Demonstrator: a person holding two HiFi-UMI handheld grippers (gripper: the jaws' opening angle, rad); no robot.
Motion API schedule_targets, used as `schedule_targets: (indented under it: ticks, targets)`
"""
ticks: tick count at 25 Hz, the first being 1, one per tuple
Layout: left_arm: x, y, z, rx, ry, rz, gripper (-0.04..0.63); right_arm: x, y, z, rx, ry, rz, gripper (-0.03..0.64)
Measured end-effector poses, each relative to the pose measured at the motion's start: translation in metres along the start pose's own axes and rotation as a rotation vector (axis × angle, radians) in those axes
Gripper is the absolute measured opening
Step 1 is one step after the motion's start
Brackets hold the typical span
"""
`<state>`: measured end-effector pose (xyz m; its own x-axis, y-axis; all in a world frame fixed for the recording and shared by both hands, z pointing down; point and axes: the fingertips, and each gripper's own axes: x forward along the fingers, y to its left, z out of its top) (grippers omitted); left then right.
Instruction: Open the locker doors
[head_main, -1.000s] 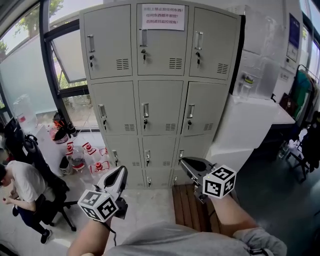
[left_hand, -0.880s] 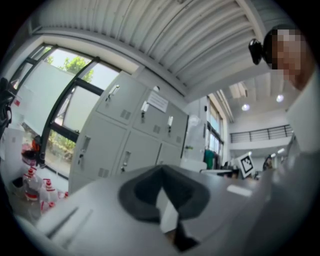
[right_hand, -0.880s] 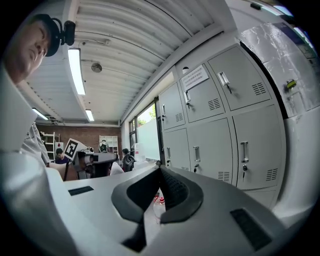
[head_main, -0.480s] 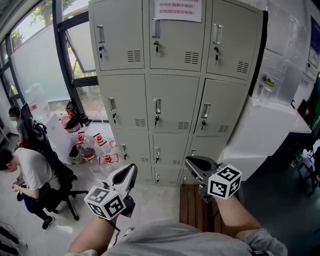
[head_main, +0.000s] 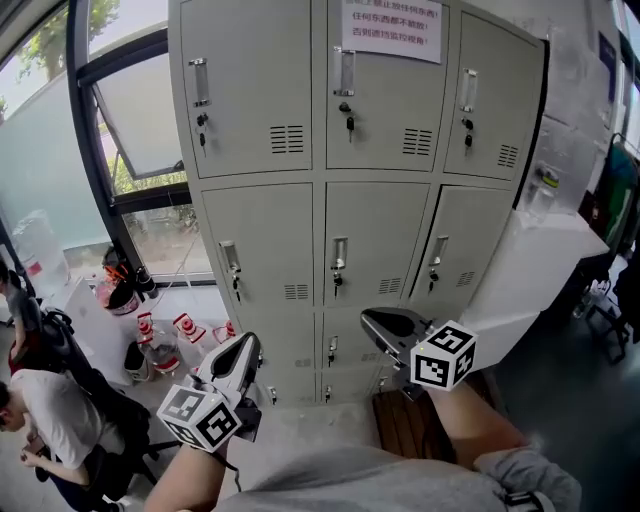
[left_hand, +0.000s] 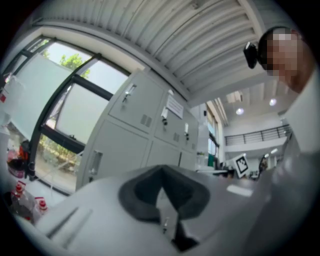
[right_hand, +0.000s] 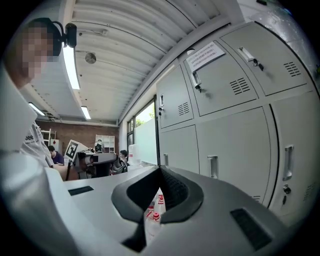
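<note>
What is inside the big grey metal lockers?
Nothing inside shows: the grey metal locker doors are shut. Only handles, vent slots and a white paper notice show outside.

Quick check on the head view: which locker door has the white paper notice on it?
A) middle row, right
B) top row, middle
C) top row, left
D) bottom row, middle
B: the paper notice is stuck on the top-row middle door, to the upper right of that door's handle. The other doors in view carry no paper.
</note>
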<state>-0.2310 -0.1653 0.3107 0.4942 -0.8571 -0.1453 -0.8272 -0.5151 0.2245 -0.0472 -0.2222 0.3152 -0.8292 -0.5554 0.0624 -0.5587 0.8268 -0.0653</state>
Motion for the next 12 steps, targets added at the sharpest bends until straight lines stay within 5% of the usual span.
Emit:
schedule_targets:
  ticks: [6,12]
  targets:
    - [0.038,0.069,0.042,0.05,0.032,-0.125,0.005,0.068,-0.024,0.051,-0.017,-0.067,-0.113,0.002]
    - [0.085,0.077,0.072,0.096,-0.015,-0.176,0.005,0.091,-0.053,0.105,-0.07,-0.123,-0.136,0.003]
